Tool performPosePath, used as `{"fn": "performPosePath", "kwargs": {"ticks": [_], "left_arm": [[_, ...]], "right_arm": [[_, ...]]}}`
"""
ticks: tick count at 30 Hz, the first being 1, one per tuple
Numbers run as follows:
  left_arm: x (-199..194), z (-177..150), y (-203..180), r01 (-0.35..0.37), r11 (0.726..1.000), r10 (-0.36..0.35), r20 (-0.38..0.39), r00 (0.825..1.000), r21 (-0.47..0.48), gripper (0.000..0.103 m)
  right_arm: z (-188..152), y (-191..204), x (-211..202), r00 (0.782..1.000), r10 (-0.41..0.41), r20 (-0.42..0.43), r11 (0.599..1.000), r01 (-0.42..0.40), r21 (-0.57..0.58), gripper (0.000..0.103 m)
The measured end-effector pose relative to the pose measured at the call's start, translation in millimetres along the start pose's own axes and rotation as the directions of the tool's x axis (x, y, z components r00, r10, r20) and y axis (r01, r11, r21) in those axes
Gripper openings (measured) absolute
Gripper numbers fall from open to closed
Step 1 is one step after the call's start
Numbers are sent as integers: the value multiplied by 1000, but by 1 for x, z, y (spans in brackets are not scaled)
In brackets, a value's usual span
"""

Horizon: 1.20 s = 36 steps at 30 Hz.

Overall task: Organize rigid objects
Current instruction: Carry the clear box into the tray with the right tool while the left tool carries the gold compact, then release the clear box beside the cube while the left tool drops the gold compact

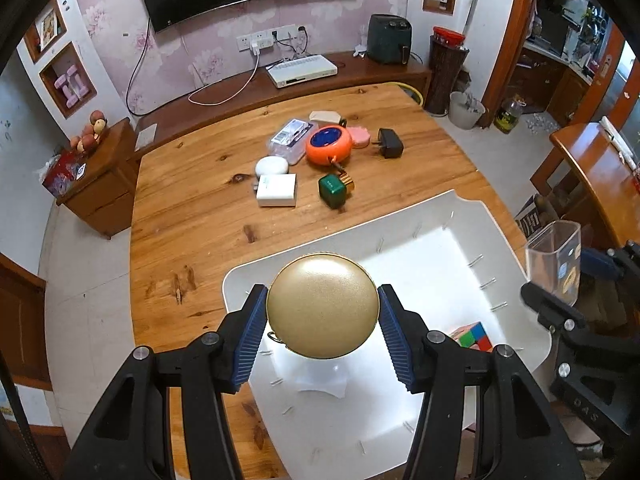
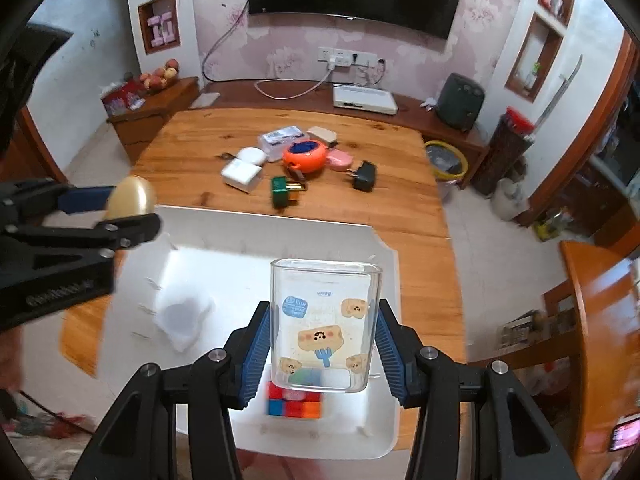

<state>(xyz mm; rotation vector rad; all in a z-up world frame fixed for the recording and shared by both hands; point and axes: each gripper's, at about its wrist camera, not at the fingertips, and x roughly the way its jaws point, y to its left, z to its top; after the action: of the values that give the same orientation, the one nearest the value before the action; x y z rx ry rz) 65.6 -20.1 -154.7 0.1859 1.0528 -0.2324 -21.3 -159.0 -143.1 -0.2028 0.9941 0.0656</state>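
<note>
We see the white tray (image 2: 384,280) at the table's (image 1: 192,208) near edge holding only a colour cube (image 2: 296,402) by its near rim — above it, the left gripper (image 1: 322,330) pinches a gold round case (image 1: 322,306) and the right gripper (image 2: 323,346) clamps a clear printed cup (image 2: 325,320), empty and upright.

the wooden tabletop (image 1: 192,216) carries a white tray (image 1: 472,216) at its near edge and a cluster of small items (image 1: 320,152) toward its far edge.
</note>
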Motion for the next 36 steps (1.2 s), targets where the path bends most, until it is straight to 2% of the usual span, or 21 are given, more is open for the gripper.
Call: {"fn": "performPosePath", "kwargs": {"ticks": [2, 8, 23, 29, 36], "left_arm": [[2, -1, 0, -2, 1000, 2, 1, 1000, 11, 59], [17, -10, -5, -39, 998, 40, -20, 999, 48, 59], [48, -29, -14, -17, 997, 27, -126, 992, 79, 59], [62, -37, -17, 1, 997, 13, -186, 982, 77, 59], [82, -46, -19, 27, 998, -11, -267, 964, 56, 59]], "right_arm": [[-4, 1, 6, 999, -33, 0, 999, 33, -21, 50], [-16, 4, 25, 998, -37, -57, 999, 36, -30, 50], [-39, 17, 67, 980, 13, -200, 999, -23, -47, 51], [-44, 20, 79, 970, 22, -243, 998, -37, -56, 51], [-49, 23, 94, 954, 37, -298, 997, -58, -60, 51]]}}
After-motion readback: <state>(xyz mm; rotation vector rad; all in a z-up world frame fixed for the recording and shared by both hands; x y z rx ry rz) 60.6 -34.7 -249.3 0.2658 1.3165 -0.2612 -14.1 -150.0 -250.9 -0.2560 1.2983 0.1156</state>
